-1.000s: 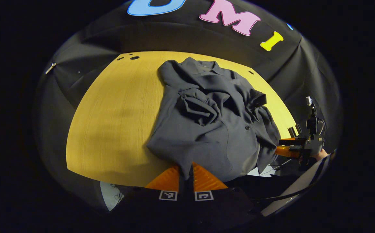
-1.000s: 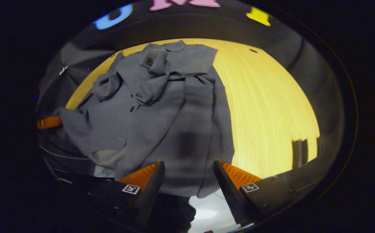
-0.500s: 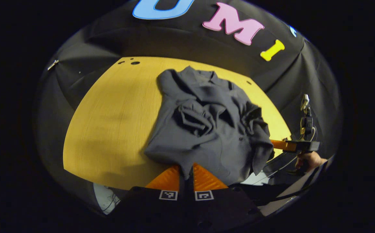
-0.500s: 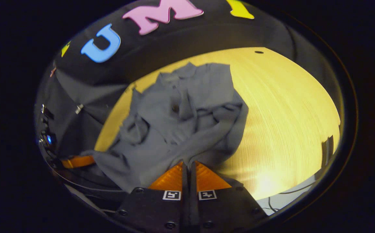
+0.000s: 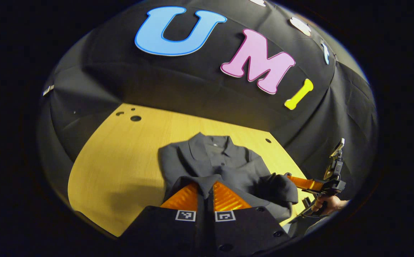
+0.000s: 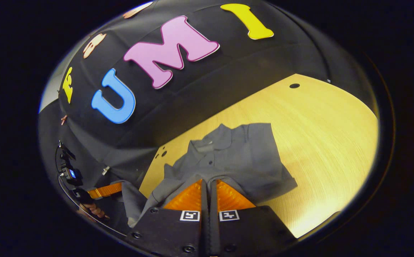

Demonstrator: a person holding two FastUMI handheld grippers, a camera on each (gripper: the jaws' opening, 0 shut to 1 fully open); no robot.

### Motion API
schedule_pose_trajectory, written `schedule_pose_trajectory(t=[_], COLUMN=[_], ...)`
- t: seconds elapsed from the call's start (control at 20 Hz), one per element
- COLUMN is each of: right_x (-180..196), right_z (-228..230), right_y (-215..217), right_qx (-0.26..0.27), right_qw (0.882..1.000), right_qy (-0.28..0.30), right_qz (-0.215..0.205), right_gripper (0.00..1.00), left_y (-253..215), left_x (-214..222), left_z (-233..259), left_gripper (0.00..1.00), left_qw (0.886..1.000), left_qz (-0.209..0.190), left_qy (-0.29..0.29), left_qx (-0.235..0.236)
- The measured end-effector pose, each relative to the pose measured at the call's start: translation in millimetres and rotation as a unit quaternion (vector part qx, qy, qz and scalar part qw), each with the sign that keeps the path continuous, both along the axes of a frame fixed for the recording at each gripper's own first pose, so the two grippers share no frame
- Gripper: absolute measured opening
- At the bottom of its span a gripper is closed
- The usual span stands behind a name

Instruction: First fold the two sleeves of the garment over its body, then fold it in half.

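The dark grey shirt (image 5: 224, 167) lies lengthwise on the yellow tabletop (image 5: 121, 167), collar toward the far edge, its near hem pinched between the closed fingers of the left gripper (image 5: 205, 191) and right gripper (image 6: 208, 192).

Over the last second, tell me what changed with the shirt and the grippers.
The right hand-held gripper, open a second ago, closed on the shirt hem. Both grippers then lifted the hem and carried it toward the collar, beginning the half fold. The left hand-held gripper stayed shut on the hem throughout. The collar end stayed on the table, sleeves still folded in.
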State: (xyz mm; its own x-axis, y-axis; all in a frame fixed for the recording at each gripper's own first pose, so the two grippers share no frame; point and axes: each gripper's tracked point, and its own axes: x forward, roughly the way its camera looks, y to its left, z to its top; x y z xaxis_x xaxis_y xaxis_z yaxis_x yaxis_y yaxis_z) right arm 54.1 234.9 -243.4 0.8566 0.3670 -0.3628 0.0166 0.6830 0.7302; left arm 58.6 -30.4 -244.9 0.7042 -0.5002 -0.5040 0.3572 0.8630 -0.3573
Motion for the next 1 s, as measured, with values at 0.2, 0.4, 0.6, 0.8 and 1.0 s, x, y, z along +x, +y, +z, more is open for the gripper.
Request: schedule_pose_trajectory(t=[0.2, 0.4, 0.6, 0.8, 1.0], right_x=[51, 92, 131, 164, 188], right_z=[2, -15, -44, -70, -97], right_y=[-19, -33, -38, -37, -30], right_qx=[-0.030, -0.055, -0.077, -0.087, -0.086], right_qw=[0.999, 0.998, 0.997, 0.996, 0.995], right_qy=[-0.019, -0.011, 0.004, 0.023, 0.059], right_qz=[-0.018, -0.033, -0.028, -0.017, 0.001], right_gripper=[0.05, 0.05, 0.05, 0.05, 0.05], left_y=[-9, -8, -2, -3, -4], left_x=[47, 94, 136, 165, 180], left_z=[9, -11, -49, -91, -126], left_gripper=[0.02, 0.05, 0.05, 0.05, 0.05], left_qw=[0.999, 0.998, 0.996, 0.994, 0.989], left_qz=[0.017, 0.031, 0.047, 0.052, 0.062], left_qy=[-0.027, -0.041, -0.031, -0.006, 0.016], left_qx=[0.001, 0.031, 0.065, 0.101, 0.135])
